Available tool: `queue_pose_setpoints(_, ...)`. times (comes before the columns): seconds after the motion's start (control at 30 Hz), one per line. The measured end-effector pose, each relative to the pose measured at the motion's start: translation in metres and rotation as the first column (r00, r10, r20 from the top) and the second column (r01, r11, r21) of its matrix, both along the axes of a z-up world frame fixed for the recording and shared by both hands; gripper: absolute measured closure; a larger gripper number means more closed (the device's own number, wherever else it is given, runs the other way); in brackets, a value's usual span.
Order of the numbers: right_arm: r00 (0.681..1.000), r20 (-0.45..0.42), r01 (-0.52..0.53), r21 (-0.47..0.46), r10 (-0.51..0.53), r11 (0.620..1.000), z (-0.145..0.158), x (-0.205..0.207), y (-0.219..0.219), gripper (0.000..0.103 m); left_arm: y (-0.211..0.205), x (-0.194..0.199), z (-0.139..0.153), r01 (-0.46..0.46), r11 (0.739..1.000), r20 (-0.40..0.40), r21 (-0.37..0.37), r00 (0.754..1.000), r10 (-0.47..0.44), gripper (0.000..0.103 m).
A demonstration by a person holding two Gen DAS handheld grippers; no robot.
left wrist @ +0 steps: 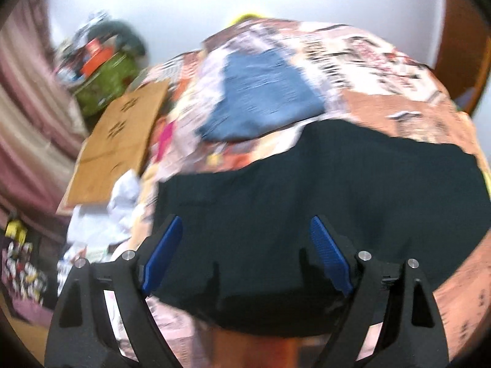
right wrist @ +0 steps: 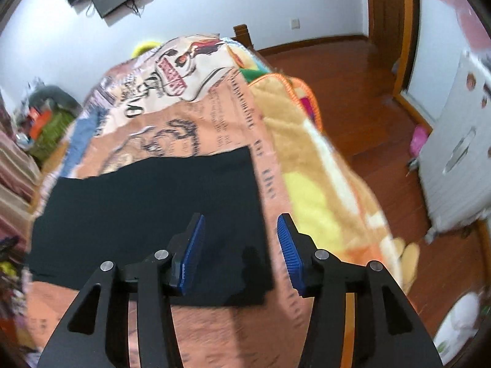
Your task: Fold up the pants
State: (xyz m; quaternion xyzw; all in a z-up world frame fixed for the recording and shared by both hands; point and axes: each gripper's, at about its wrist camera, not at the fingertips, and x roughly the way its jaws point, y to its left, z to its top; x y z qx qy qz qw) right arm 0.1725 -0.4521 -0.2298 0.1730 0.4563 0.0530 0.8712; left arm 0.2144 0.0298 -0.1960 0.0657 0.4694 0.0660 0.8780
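Looking along the left gripper [left wrist: 245,239], the black pants [left wrist: 322,214] lie flat as a broad dark panel on a bed with a printed bedspread [left wrist: 399,113], filling the lower middle of the view. Their cloth is so dark that almost no seam or crease can be read, and the blur of the picture hides more; the far edge runs in an uneven, stepped line, while the near edge curves round close to the bed's front. This gripper's jaws stand wide apart with nothing between the blue pads [left wrist: 162,254], and they hang above the pants rather than on them. Beyond the pants a folded blue garment [left wrist: 264,101] rests on the bedspread, apart from the black cloth, and a sheet of brown cardboard [left wrist: 119,141] lies off the bed's left side. From the right wrist view the pants [right wrist: 147,208] show as a neat, roughly rectangular folded shape, its right edge straight and running close beside the bedspread's [right wrist: 214,116] line of printed text, its near right corner squared off. The right gripper [right wrist: 241,251] hovers over that corner, its jaws partly spread and empty, the left pad over the black cloth and the right pad over the bedspread. A yellow and tan blanket [right wrist: 307,159] drapes down the bed's right side toward the wooden floor [right wrist: 368,98].
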Motion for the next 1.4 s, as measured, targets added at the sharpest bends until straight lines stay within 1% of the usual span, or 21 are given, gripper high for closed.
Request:
queue_pose_setpoints(0.03,1.000,-0.002,0.005,0.018,-0.005,1.000,-0.001,-0.005,0.001,0.051,-0.013,0.005,0.002,0.034,0.999,0.001,-0.012,0.999,-0.034,0.017)
queue_pose_setpoints(0.1,0.999,-0.008,0.035,0.053,-0.034,0.998,-0.003,-0.018,0.003,0.048,-0.033,0.010,0.004,0.092,0.995,-0.001,-0.042,0.996,-0.092,0.017)
queue_pose_setpoints(0.23,0.997,-0.048,0.070,0.138,-0.064,0.988,-0.014,-0.036,0.007,0.048,-0.074,0.020,-0.004,0.199,0.977,-0.021,-0.081,0.979,-0.201,0.017)
queue_pose_setpoints(0.37,0.990,-0.108,0.111,0.215,-0.090,0.970,-0.034,-0.047,0.013,0.048,-0.109,0.028,-0.018,0.275,0.957,-0.055,-0.092,0.958,-0.280,0.017)
queue_pose_setpoints(0.4,0.988,-0.123,0.121,0.230,-0.095,0.966,-0.039,-0.048,0.014,0.048,-0.119,0.029,-0.023,0.298,0.949,-0.068,-0.101,0.950,-0.305,0.017)
queue_pose_setpoints(0.53,0.981,-0.154,0.153,0.266,-0.114,0.952,-0.053,-0.045,0.012,0.048,-0.146,0.029,-0.037,0.347,0.933,-0.107,-0.095,0.928,-0.356,0.017)
queue_pose_setpoints(0.63,0.981,-0.151,0.158,0.264,-0.121,0.951,-0.057,-0.038,0.008,0.048,-0.157,0.030,-0.046,0.361,0.925,-0.136,-0.120,0.917,-0.376,0.017)
queue_pose_setpoints(0.77,0.978,-0.150,0.182,0.300,-0.142,0.936,-0.068,-0.027,0.002,0.048,-0.168,0.031,-0.056,0.367,0.919,-0.161,-0.142,0.908,-0.387,0.017)
queue_pose_setpoints(0.93,0.976,-0.128,0.206,0.305,-0.174,0.930,-0.074,-0.017,-0.002,0.048,-0.176,0.037,-0.062,0.361,0.918,-0.172,-0.164,0.906,-0.387,0.017)
queue_pose_setpoints(1.07,0.977,-0.116,0.205,0.281,-0.179,0.938,-0.074,-0.008,-0.003,0.048,-0.176,0.038,-0.065,0.350,0.921,-0.170,-0.173,0.910,-0.378,0.013)
queue_pose_setpoints(1.1,0.976,-0.113,0.212,0.261,-0.188,0.942,-0.074,-0.006,-0.004,0.055,-0.175,0.038,-0.065,0.350,0.920,-0.168,-0.175,0.910,-0.378,0.013)
queue_pose_setpoints(1.13,0.974,-0.113,0.217,0.247,-0.195,0.944,-0.074,-0.005,-0.004,0.066,-0.174,0.038,-0.065,0.349,0.920,-0.167,-0.177,0.911,-0.378,0.013)
queue_pose_setpoints(1.17,0.974,-0.112,0.221,0.244,-0.199,0.944,-0.074,-0.003,-0.006,0.070,-0.174,0.038,-0.066,0.348,0.920,-0.165,-0.180,0.911,-0.377,0.013)
queue_pose_setpoints(1.2,0.973,-0.109,0.225,0.255,-0.203,0.941,-0.075,-0.003,-0.009,0.077,-0.173,0.038,-0.066,0.347,0.920,-0.164,-0.181,0.912,-0.376,0.012)
queue_pose_setpoints(1.3,0.973,-0.092,0.231,0.272,-0.214,0.934,-0.072,-0.006,-0.014,0.084,-0.173,0.037,-0.066,0.345,0.921,-0.163,-0.183,0.913,-0.374,0.012)
queue_pose_setpoints(1.4,0.976,-0.055,0.218,0.251,-0.211,0.943,-0.060,-0.008,-0.011,0.087,-0.173,0.037,-0.066,0.345,0.921,-0.163,-0.182,0.913,-0.375,0.011)
